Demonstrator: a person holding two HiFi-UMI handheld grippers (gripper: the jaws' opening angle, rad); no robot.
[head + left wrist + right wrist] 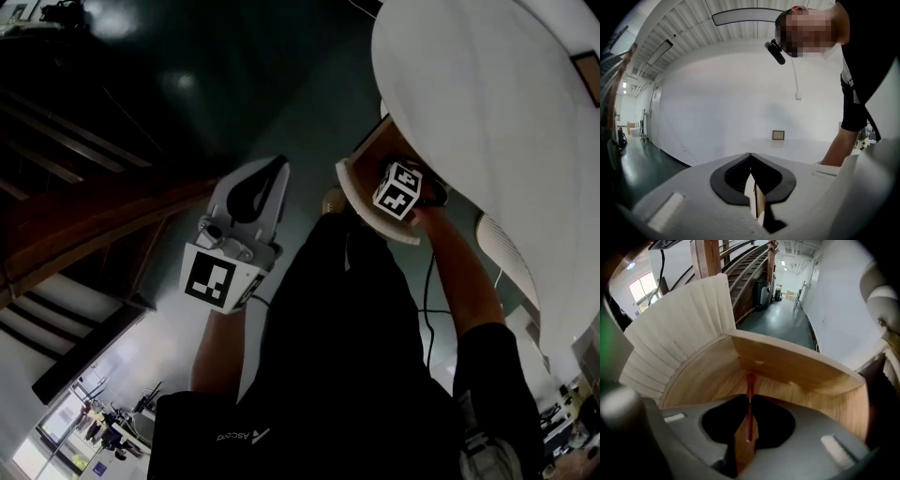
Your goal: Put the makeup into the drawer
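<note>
Head view: steep down; right gripper view close into drawer (pixel 787 364), shared w/ head.

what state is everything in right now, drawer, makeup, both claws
drawer: pulled open
red makeup stick: gripped, pointing down into the drawer, not yet let go
right claw: shut on the red makeup stick
left claw: shut, empty, away from the drawer

The makeup stick (pixel 750 380) and right tool (pixel 748 399) sit inside the drawer (pixel 801 369), left tool (pixel 267 171) outside.
</note>
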